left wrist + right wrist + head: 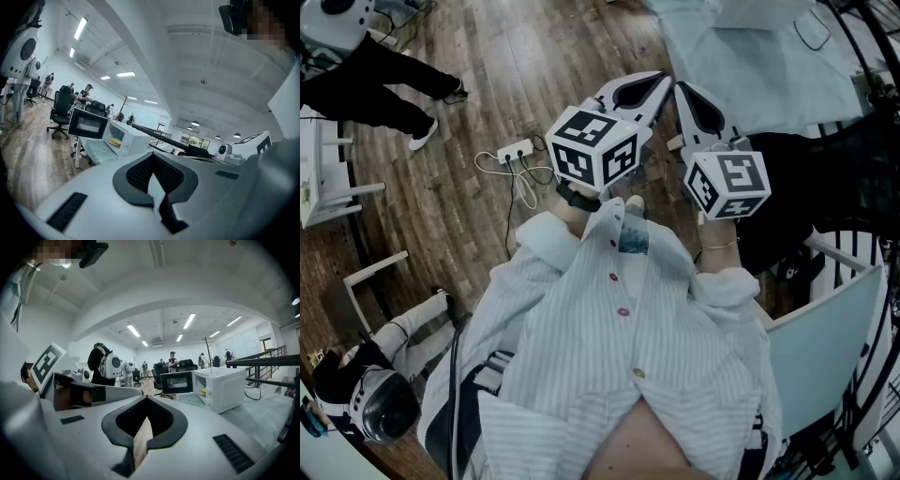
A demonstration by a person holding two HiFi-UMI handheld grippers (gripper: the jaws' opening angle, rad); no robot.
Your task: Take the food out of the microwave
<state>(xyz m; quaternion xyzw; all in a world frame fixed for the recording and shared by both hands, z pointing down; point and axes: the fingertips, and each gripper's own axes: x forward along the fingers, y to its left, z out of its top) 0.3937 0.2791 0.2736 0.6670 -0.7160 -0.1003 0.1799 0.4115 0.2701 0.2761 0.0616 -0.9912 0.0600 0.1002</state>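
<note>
Striped shirt (pixel 581 347): the wearer's own front fills the lower head view; both tools are held out just ahead of it, side by side.
Left gripper (pixel 153 174): jaws together, nothing between them.
Right gripper (pixel 145 420): likewise closed and empty, close beside the left one.
Microwave (pixel 225 387): white, on a table (pixel 98 152) with a pale patterned cloth, well apart from both tools; its door (pixel 177 382) already stands swung open.
Food (pixel 202 392): a small yellow patch low inside the open cavity; too small to tell its kind or whether it sits on a dish.
Handling: probably light and soft, possibly hot, so likely better taken by the rim of whatever carries it than by the food itself, and kept level so nothing slides off.
Where to grip: the near edge at the cavity mouth, reached from the front.
In the way: the open door on one side narrows the approach; the cavity roof leaves little room to lift.
Around: a black rail (pixel 262 361) beside the table, office chairs (pixel 60 112) and several people beyond, a power strip (pixel 514 150) with its cable on the wooden floor.
</note>
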